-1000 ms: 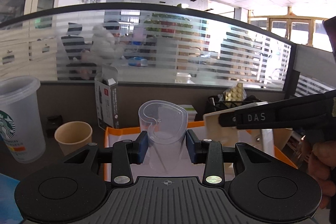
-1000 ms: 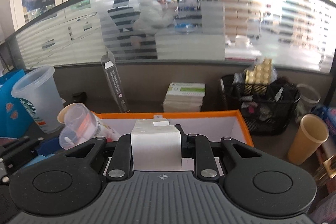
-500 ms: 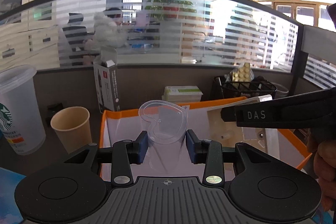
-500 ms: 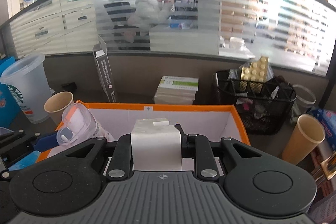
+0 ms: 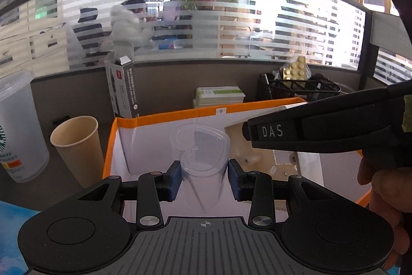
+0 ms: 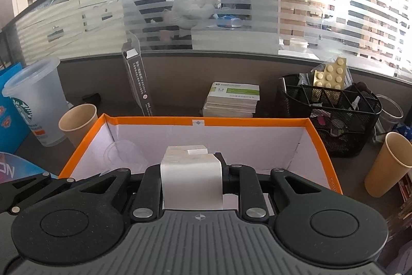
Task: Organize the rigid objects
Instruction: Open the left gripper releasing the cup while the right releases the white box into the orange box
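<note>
Both grippers tilt downward over the orange-rimmed box (image 6: 319,138). The left gripper (image 5: 203,175) clamps a clear plastic cup (image 5: 202,153) above the box's interior; the right gripper (image 6: 191,179) pinches a white block (image 6: 190,179), which hides its fingertips.

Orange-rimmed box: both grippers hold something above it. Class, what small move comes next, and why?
Probably lower both a little further, then release. The left gripper holds the clear plastic cup and the right gripper the white block, both over the orange-rimmed box, not yet resting inside.
</note>
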### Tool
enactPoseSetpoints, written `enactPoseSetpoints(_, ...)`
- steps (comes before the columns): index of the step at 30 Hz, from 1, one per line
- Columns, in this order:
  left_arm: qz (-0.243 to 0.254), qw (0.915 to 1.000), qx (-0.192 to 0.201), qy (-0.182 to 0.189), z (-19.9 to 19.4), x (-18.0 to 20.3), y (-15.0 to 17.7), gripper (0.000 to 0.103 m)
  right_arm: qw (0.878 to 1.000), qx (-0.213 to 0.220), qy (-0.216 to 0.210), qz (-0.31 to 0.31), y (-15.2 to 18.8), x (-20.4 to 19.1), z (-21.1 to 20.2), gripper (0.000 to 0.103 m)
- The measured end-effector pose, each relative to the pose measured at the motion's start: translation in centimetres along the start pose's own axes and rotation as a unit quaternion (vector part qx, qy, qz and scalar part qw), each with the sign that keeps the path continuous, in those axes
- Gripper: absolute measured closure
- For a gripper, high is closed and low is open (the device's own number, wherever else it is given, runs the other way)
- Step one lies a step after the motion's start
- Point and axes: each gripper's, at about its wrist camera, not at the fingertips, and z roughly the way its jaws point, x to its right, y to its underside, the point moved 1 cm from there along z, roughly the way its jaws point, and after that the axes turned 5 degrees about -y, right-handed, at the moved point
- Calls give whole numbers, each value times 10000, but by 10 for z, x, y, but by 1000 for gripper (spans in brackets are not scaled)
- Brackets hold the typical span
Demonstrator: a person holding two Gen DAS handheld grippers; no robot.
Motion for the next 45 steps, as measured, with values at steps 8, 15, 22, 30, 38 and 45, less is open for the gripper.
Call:
enactPoseSetpoints(8, 15, 9999, -149, -41, 12, -2, 4, 67, 9998, -168, -40, 121, 4, 4, 11, 84)
enactPoseSetpoints(15, -32, 9992, -398, -65, 31, -6, 12, 66, 9985, -503, 32, 218, 11, 13, 25, 84)
enactPoseSetpoints(22, 61, 9990, -431, -118, 36, -5, 17, 65, 9957, -783, 331, 362, 14, 33, 34, 84)
enactPoseSetpoints(30, 89, 9986, -475, 211, 28, -6, 16, 30, 9941, -805, 578, 434, 15, 59, 27, 62)
enactPoseSetpoints(38, 276, 9993, 259, 43, -9, -7, -4, 0, 9977, -386, 450, 329, 6, 43, 3, 0)
enactPoseSetpoints(45, -317, 9990, 304, -121, -28, -38, -14, 0, 9976, -182, 502, 439, 1, 53, -28, 0)
